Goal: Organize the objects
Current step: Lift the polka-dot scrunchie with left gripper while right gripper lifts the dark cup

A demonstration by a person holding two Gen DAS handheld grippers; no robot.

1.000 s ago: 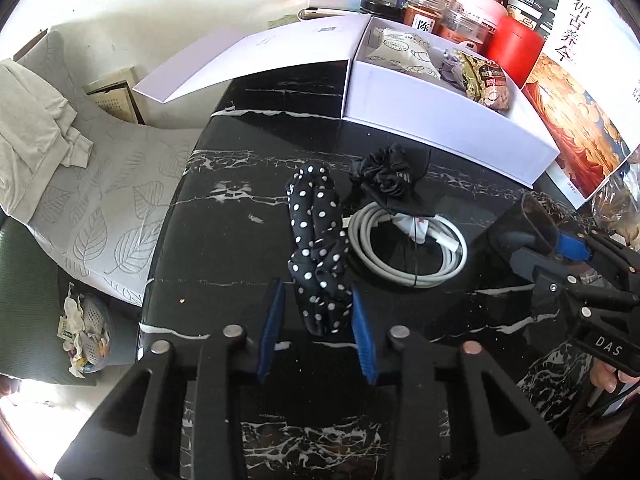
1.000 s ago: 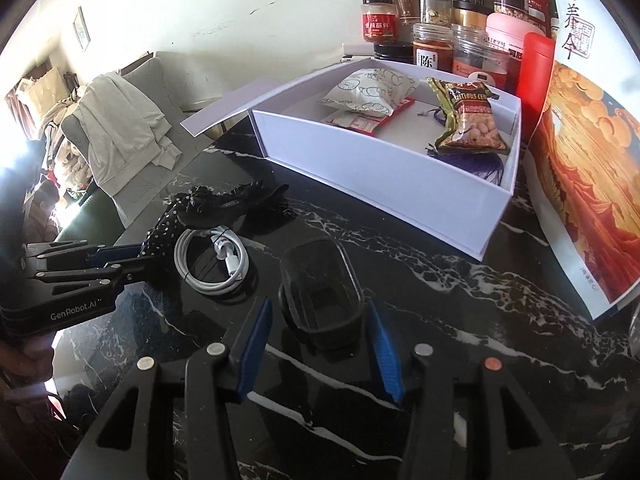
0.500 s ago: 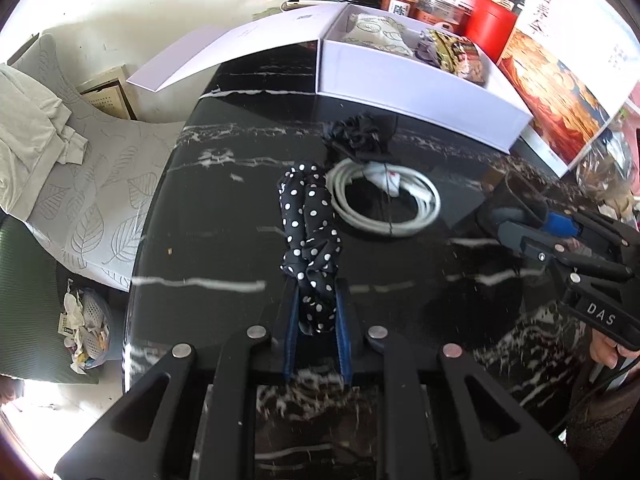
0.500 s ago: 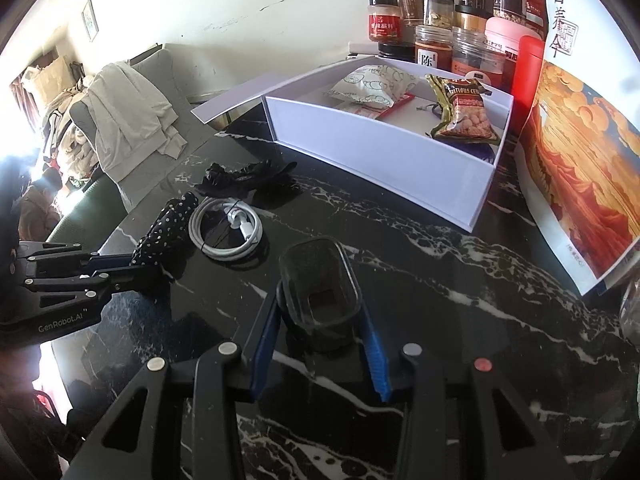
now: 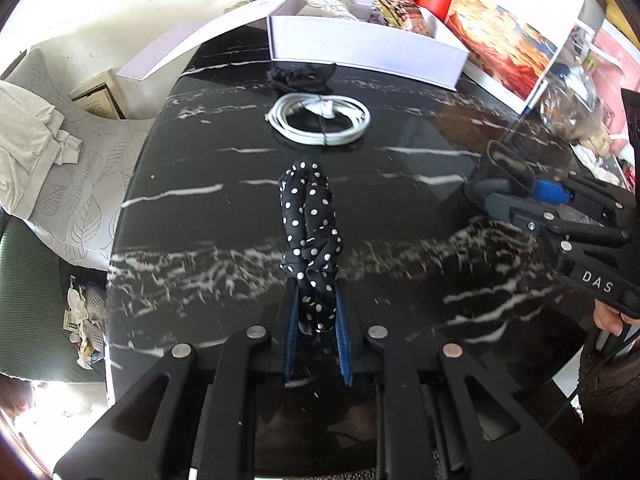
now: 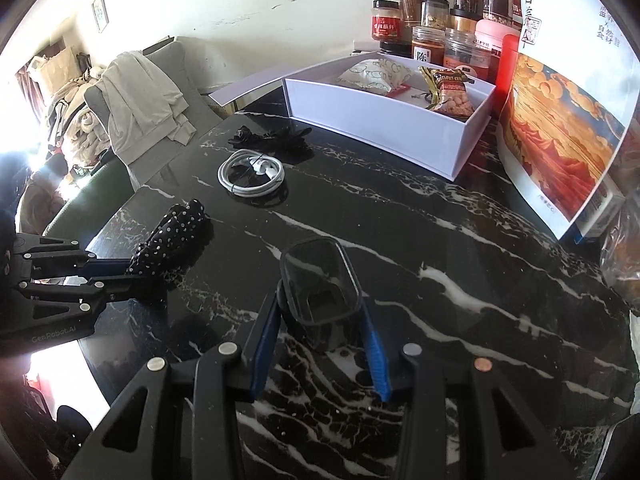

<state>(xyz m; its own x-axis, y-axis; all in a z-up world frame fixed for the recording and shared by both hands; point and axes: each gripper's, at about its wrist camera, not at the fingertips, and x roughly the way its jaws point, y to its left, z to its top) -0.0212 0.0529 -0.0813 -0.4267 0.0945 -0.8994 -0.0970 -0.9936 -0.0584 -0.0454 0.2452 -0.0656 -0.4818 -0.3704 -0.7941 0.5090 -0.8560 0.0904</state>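
Observation:
My left gripper is shut on one end of a black polka-dot scrunchie, which hangs clear of the black marble table; the same scrunchie shows at the left of the right wrist view. My right gripper is shut on a small dark clear-walled container, also seen at the right of the left wrist view as the container. Farther back lie a coiled white cable and a black hair bow in front of the open white box.
The white box holds snack packets, its lid lying open to the left. Jars and a red canister stand behind it. A large printed board leans at the right. A chair with clothes stands left of the table.
The left jaws closed on the scrunchie and pulled it back from the cable. Both grippers drew back from the box; the right one kept the container.

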